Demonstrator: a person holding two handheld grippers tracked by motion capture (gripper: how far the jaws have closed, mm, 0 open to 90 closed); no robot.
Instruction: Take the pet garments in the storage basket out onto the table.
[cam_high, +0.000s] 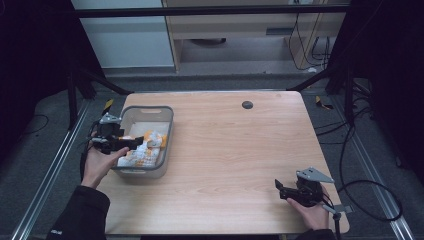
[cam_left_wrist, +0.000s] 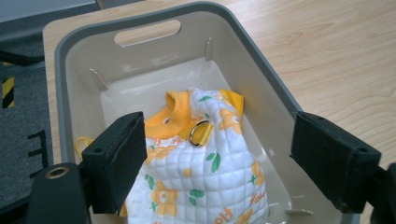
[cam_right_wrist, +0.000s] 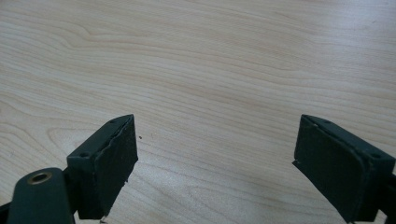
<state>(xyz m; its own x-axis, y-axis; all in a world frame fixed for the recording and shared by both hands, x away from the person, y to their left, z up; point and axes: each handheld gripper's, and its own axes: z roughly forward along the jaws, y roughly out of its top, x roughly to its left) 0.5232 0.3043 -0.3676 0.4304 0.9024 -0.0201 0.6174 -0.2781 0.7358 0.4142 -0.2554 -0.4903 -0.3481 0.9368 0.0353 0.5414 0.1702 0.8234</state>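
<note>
The left tongs (cam_left_wrist: 215, 163) hang spread apart over the quilted garment (cam_left_wrist: 196, 177) in the grey bin (cam_left_wrist: 261, 79), apparently reaching, next to close on it, while the right tongs (cam_right_wrist: 215, 168) rest agape over the desk (cam_right_wrist: 210, 60).

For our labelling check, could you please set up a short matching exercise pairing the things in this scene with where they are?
Things:
1. quilted cloth
2. grey bin
3. left hand-held gripper
4. right hand-held gripper

Places:
A. open, over bare table
B. inside the bin
C. open, above the cloth
D. on the table's left side

Pairs: 1-B, 2-D, 3-C, 4-A
</note>
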